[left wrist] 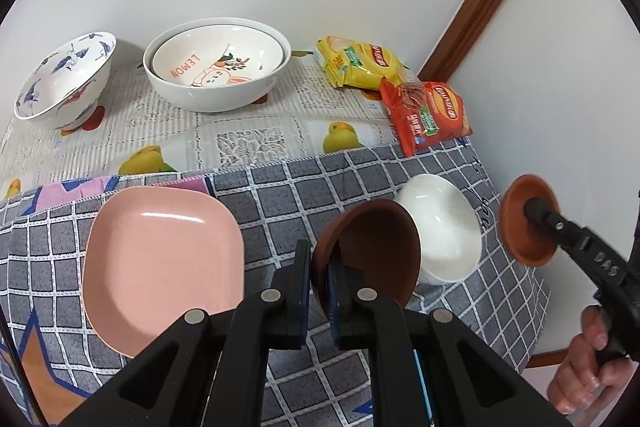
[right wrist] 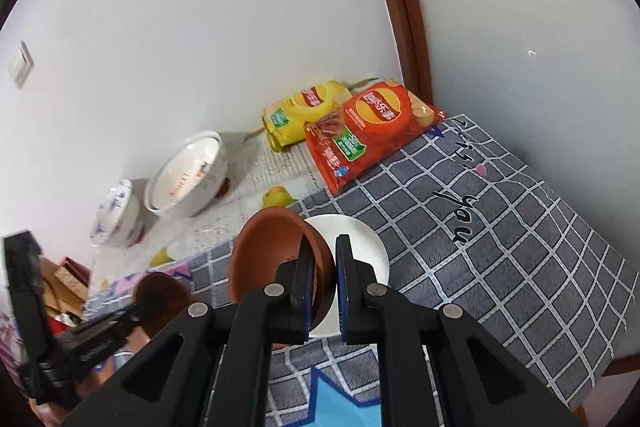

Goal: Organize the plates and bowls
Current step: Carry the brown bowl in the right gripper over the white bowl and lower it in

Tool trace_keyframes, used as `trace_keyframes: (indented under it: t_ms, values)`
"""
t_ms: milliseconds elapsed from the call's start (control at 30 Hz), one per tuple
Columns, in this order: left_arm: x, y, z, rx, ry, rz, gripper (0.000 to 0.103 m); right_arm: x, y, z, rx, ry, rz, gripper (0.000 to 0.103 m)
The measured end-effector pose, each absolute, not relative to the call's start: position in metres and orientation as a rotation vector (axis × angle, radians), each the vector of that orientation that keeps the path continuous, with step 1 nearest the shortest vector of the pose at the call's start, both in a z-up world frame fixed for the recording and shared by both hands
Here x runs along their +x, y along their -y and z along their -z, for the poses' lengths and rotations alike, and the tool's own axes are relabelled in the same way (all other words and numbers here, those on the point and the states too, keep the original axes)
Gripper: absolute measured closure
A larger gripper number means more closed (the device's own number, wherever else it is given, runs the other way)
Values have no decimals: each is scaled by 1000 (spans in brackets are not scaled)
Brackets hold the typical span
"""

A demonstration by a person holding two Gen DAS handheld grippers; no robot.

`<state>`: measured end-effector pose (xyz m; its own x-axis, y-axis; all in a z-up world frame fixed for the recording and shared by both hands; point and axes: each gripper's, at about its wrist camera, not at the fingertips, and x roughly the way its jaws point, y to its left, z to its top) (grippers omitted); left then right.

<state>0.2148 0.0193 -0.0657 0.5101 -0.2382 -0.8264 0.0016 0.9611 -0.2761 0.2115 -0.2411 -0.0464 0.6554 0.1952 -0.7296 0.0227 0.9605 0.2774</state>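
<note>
My left gripper (left wrist: 320, 255) is shut on the rim of a dark brown bowl (left wrist: 372, 247), which hangs tilted above the checked cloth. To its right, my right gripper (left wrist: 534, 209) is shut on the rim of a second, lighter brown bowl (left wrist: 520, 227), held past the table's right edge. In the right wrist view that gripper (right wrist: 325, 247) clamps the lighter brown bowl (right wrist: 268, 255) over a white bowl (right wrist: 360, 239). The white bowl (left wrist: 444, 227) rests on the cloth. A pink square plate (left wrist: 160, 267) lies to the left.
A large white bowl (left wrist: 216, 95) with a LEMON bowl (left wrist: 216, 63) nested inside stands by the back wall, and a blue-patterned bowl (left wrist: 64, 79) to its left. Yellow (left wrist: 360, 63) and red (left wrist: 428, 115) chip bags lie at the back right. A person's hand (left wrist: 588, 367) grips the right handle.
</note>
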Motion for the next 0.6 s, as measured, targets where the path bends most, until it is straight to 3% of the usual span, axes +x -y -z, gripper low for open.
trace_keyframes:
  t_ms: [600]
  values:
    - [242,-25,86,-269,-1058,136,95,248,225,124,187,-997,-53,93]
